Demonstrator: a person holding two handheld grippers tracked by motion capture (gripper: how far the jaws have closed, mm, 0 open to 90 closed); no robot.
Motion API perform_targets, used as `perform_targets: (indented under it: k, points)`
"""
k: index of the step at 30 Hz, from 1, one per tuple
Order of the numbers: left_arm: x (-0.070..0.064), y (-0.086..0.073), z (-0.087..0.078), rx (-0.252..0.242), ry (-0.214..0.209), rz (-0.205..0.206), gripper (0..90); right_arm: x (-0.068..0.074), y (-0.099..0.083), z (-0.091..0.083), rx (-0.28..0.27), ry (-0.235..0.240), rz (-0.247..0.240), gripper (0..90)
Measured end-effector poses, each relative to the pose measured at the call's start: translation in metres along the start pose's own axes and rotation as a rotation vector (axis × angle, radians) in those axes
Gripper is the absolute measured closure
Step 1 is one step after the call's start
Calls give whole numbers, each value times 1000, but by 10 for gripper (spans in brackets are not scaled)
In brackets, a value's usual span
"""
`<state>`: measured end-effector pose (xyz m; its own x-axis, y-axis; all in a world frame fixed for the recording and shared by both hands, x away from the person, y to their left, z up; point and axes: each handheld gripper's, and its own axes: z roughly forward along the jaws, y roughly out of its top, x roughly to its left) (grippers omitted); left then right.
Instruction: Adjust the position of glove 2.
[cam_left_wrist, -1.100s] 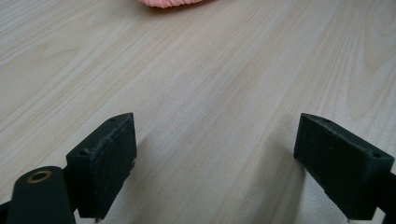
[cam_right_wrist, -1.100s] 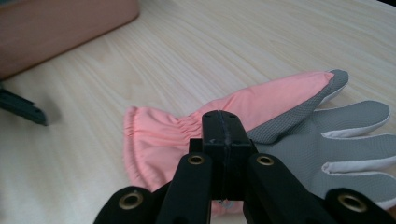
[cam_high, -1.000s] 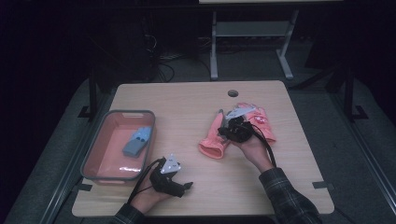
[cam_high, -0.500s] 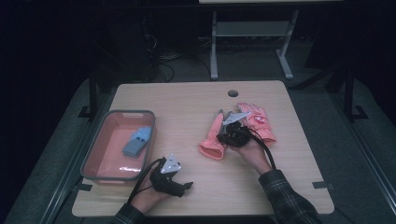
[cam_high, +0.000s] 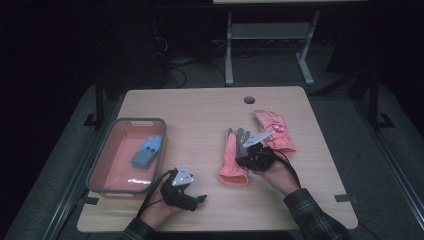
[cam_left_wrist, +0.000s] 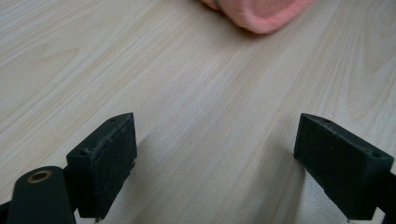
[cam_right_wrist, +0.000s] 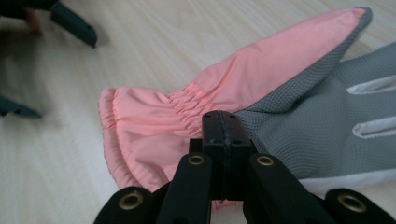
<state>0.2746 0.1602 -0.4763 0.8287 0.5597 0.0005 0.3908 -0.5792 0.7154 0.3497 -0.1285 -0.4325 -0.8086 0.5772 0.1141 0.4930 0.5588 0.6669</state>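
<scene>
A pink glove with a grey palm (cam_high: 232, 159) lies palm up in the middle of the table, cuff toward the near edge. My right gripper (cam_high: 245, 159) is shut on its palm edge just above the gathered wrist (cam_right_wrist: 187, 105); in the right gripper view the jaws (cam_right_wrist: 223, 128) are pressed together on the fabric. A second pink glove (cam_high: 274, 129) lies just to its right. My left gripper (cam_high: 196, 196) rests open low over bare wood near the front edge, with nothing between its pads (cam_left_wrist: 105, 154). The glove's cuff (cam_left_wrist: 261, 14) lies beyond it.
A grey tray with a pink floor (cam_high: 112, 165) stands at the table's left and holds a blue glove (cam_high: 147, 151). A round cable hole (cam_high: 249, 99) sits near the far edge. Bare wood lies between the tray and the gloves. A metal stand (cam_high: 270, 45) is behind the table.
My right gripper has drawn back toward the near edge, and the grey-palmed glove has come with it and turned straighter. The left gripper has stayed put.
</scene>
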Motion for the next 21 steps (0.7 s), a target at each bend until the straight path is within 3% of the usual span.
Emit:
perform_targets:
  k: [11,21]
  points:
    - [0,0,0,1,1,4,124,14,-34,-31,14,21,0,900]
    - [0,0,0,0,0,0,124,3,-63,-57,15,-8,42,899]
